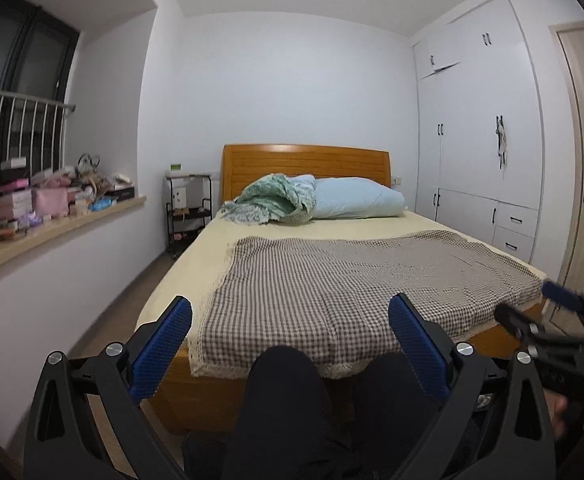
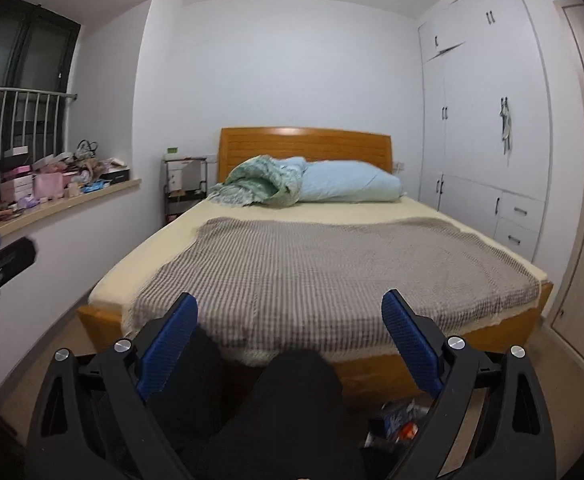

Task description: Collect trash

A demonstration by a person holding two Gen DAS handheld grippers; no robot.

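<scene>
At the foot of the bed (image 1: 276, 384), a person sits, dark-clad knees (image 1: 284, 392) raised. Left gripper (image 1: 290, 340) spread, empty, held level for scanning. Right gripper (image 2: 290, 336) likewise spread, nothing pinched. Likely trash (image 2: 398, 420): a colourful wrapper heap on the floor beneath the bed's right foot corner, not yet approached.

Black left tool (image 1: 290, 344), blue textured pads (image 1: 164, 350) (silver screws), black trousers (image 1: 288, 408)

Checked blanket (image 1: 356, 280) on bed (image 1: 212, 248)
</scene>
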